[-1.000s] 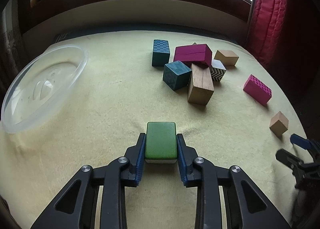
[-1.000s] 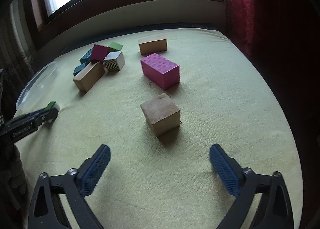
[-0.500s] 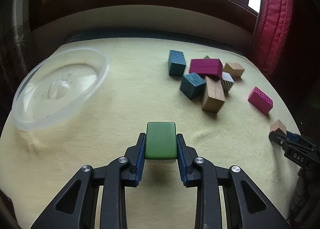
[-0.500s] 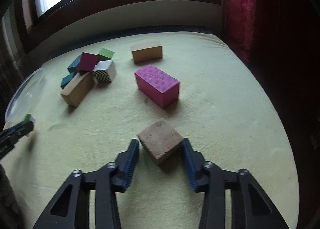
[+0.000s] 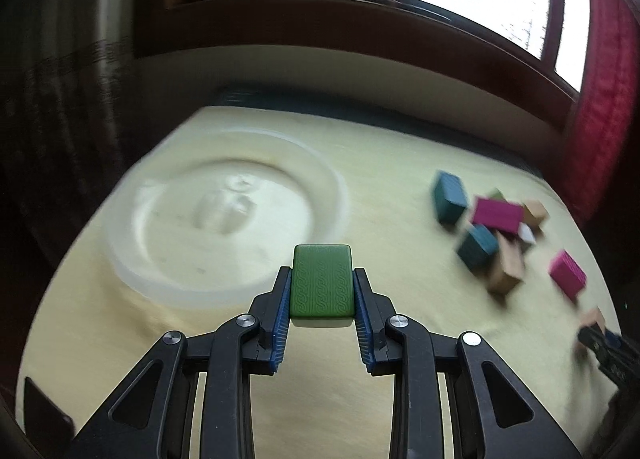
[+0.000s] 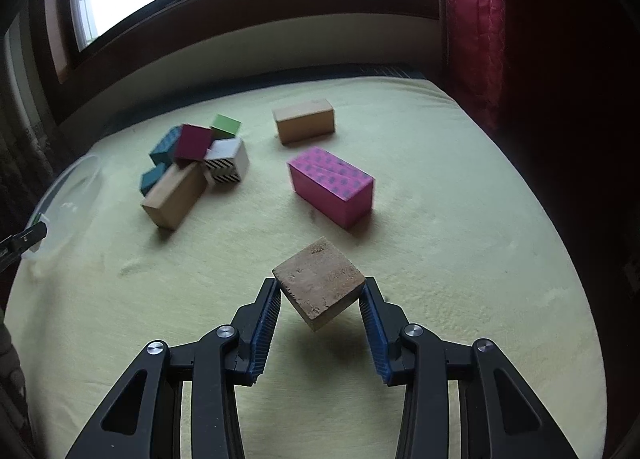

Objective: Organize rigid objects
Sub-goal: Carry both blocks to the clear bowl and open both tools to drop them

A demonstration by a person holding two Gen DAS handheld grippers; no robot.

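A: What does the left gripper (image 5: 322, 291) hold?

B: A green block (image 5: 322, 281), clamped flat between both blue pads, its patterned top face up. It hangs above the yellow cloth (image 5: 380, 187), just at the near rim of the clear bowl (image 5: 224, 219), which lies ahead and to the left.

A: And the right gripper (image 6: 320, 299)?

B: Closed on a cork cube (image 6: 320, 285). The cube sits turned, one corner pointing down between the fingers, and its shadow on the cloth below shows it is off the surface.

A: Where are the other blocks?

B: In the right view, a pink block (image 6: 332, 185) lies just beyond the cube, and a tan block (image 6: 305, 121) farther back. To the left is a heap: a long wooden block (image 6: 174, 197), a striped cube (image 6: 226, 159), a maroon block (image 6: 194, 142), two teal blocks (image 6: 164, 147) and a small green cube (image 6: 226, 126), all touching or leaning on each other.

A: Is the bowl seen there too?

B: Yes, at the far left edge, with the left gripper's tip beside it.
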